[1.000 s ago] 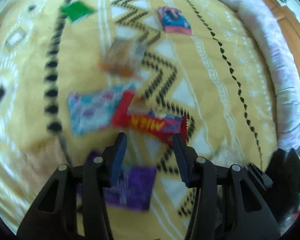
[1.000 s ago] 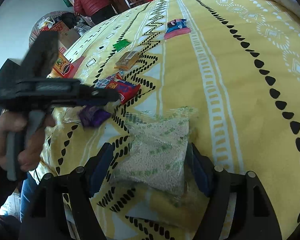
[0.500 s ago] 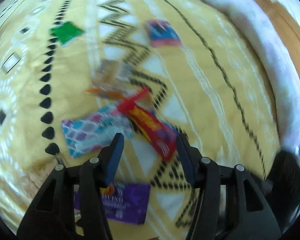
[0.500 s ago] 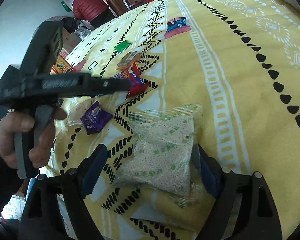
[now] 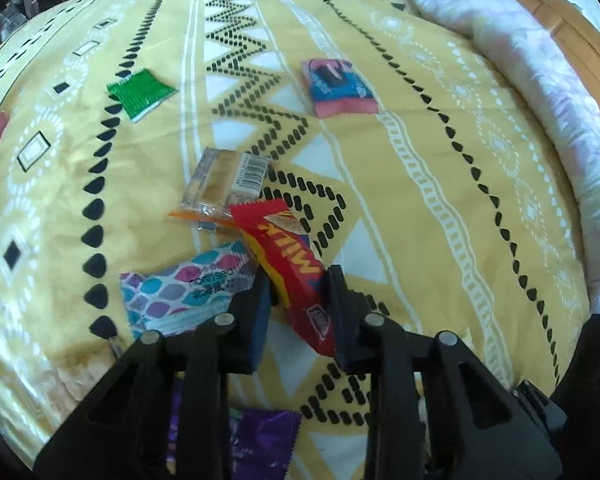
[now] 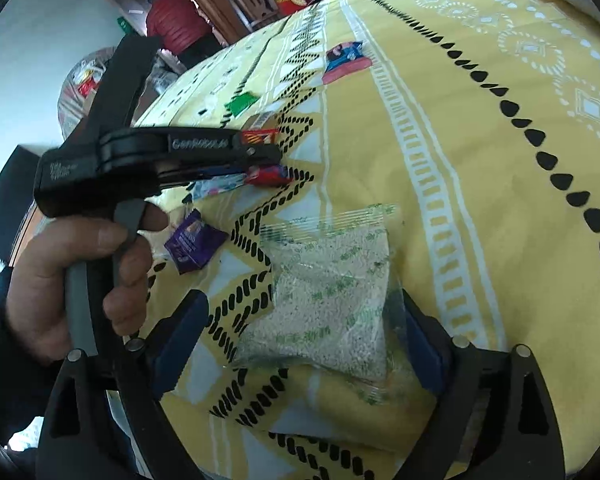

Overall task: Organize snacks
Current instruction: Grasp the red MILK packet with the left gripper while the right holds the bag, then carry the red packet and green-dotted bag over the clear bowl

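Red milk snack bar (image 5: 290, 268): pinched in just-closed left tool (image 5: 296, 300) for sorting, mid-bed; right tool (image 6: 300, 332) just widened, straddling grain bag (image 6: 332, 300) unpressed.

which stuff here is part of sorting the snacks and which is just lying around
Part of the job:
- red MILK bar, pinched in the left hand-held gripper, whose jaws have just been closing
- clear grain bag, between the open right hand-held gripper
- patterned packet
- cracker pack
- green packet
- blue-pink packet
- purple packet

Just lying about:
- yellow bedspread
- white pillow
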